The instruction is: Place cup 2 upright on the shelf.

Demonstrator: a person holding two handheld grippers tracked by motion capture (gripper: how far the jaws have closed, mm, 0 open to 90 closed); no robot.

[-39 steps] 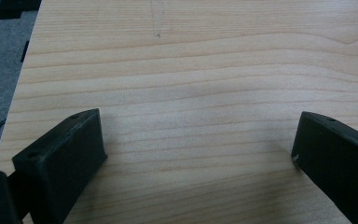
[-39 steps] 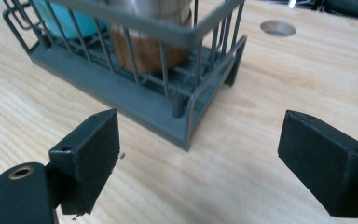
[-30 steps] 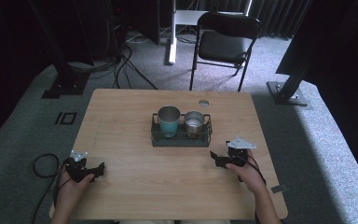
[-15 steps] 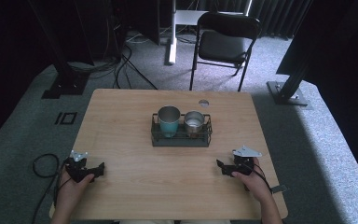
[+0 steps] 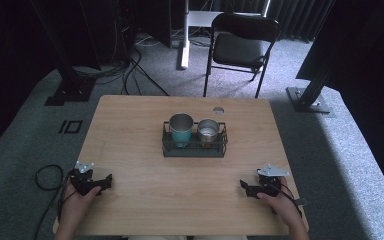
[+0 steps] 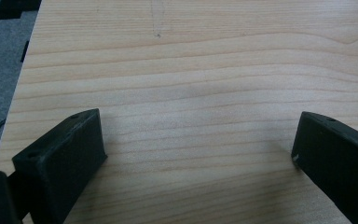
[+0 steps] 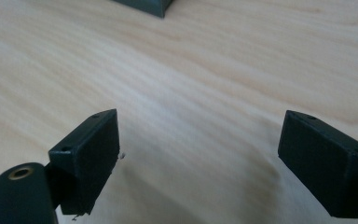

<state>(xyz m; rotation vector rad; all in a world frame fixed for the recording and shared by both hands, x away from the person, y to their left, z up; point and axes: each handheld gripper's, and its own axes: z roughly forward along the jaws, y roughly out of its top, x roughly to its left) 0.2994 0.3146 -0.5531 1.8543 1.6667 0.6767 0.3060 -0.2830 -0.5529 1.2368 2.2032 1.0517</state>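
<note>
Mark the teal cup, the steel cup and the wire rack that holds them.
teal cup (image 5: pixel 181 131), high view, on its outer wall below the rim.
steel cup (image 5: pixel 208 129), high view, on its open top.
wire rack (image 5: pixel 194 151), high view, on its front wall.

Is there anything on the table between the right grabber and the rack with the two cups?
No. Just bare wood lies between the right gripper and the rack; its fingers are spread wide with nothing between them.
</note>
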